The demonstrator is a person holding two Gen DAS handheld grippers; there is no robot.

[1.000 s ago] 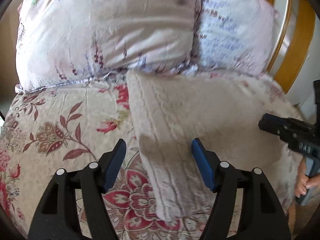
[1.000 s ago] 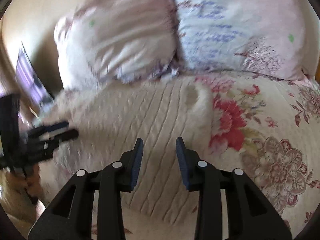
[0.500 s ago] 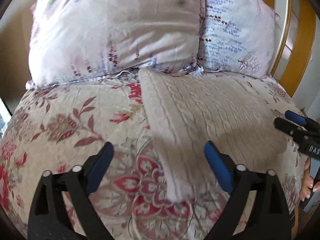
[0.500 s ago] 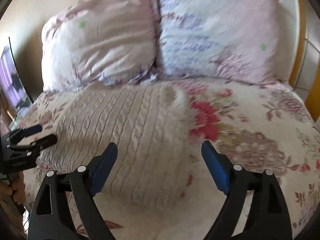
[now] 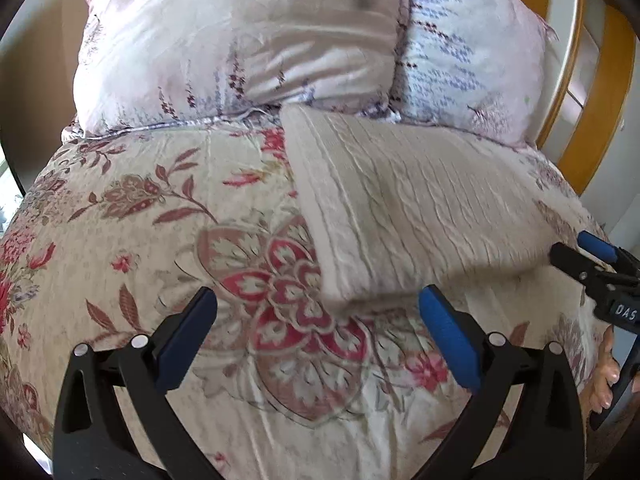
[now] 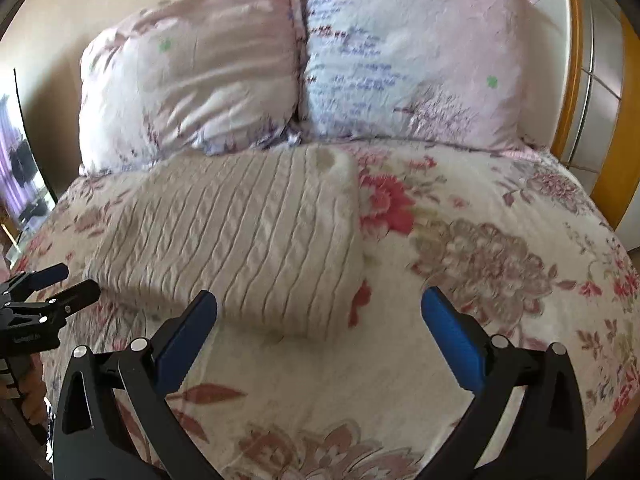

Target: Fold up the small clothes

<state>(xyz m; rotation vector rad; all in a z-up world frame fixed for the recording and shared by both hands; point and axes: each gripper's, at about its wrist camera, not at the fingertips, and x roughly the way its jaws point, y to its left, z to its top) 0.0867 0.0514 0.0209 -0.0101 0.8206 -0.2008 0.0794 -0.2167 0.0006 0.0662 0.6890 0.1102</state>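
One folded cream knit sweater (image 5: 404, 208), ribbed and soft, lies on the flowered bed (image 5: 140, 240) before two puffy pillows (image 6: 192, 92); my left claw (image 5: 318, 336) and right claw (image 6: 319, 334) are both spread, holding nothing.

A cream cable-knit sweater (image 5: 404, 200) (image 6: 240, 240) lies folded flat — a neat rectangle — touching the pillows.

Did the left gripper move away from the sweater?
Yes. The left gripper backed off toward the bed's foot, away from the pillows; the sweater now lies beyond its open fingers.
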